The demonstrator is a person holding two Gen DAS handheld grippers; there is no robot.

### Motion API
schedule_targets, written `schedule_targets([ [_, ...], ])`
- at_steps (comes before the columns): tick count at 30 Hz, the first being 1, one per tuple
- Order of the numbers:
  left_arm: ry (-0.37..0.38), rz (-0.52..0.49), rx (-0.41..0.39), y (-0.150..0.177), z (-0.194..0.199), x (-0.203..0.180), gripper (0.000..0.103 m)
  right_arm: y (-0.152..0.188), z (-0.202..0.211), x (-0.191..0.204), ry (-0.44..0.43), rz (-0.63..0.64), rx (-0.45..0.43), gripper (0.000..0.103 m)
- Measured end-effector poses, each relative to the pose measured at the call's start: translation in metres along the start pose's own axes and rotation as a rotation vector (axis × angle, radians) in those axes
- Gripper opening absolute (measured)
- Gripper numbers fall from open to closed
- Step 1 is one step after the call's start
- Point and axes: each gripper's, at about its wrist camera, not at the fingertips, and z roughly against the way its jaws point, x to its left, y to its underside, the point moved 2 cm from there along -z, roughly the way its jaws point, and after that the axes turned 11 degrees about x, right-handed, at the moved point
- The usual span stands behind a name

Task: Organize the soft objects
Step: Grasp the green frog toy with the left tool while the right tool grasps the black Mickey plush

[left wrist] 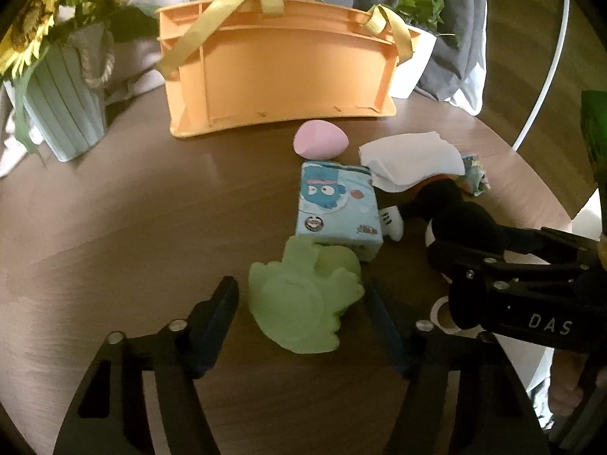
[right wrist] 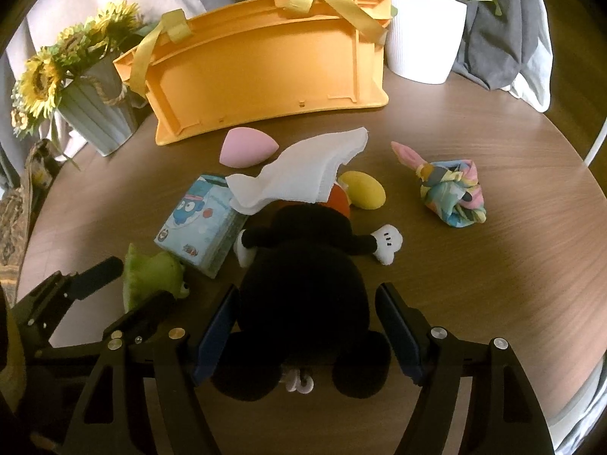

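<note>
Orange crate blocks our bench's far side; left claw straddles the green toy ungripped, right claw likewise around the black plush.

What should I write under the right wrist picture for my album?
Right gripper straddles a black plush mouse lying among soft toys before an orange basket.

Table right free; toys crowd centre.

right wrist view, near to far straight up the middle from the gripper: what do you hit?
Right gripper → black plush toy → white cloth → orange basket. The yellow egg and the pink egg sit off to either side, so both are left out.
</note>
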Motion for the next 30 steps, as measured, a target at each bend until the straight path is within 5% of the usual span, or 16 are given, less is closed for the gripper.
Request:
schedule_targets([
  [8,-0.024,0.007,-0.011,0.002,0.001,-0.004,0.060,0.001,0.000,0.002,-0.007,0.026,-0.001,0.065],
  [30,-0.118,0.102,-0.117,0.005,0.058,-0.024,0.060,0.009,0.035,-0.009,-0.025,0.057,-0.031,0.063],
])
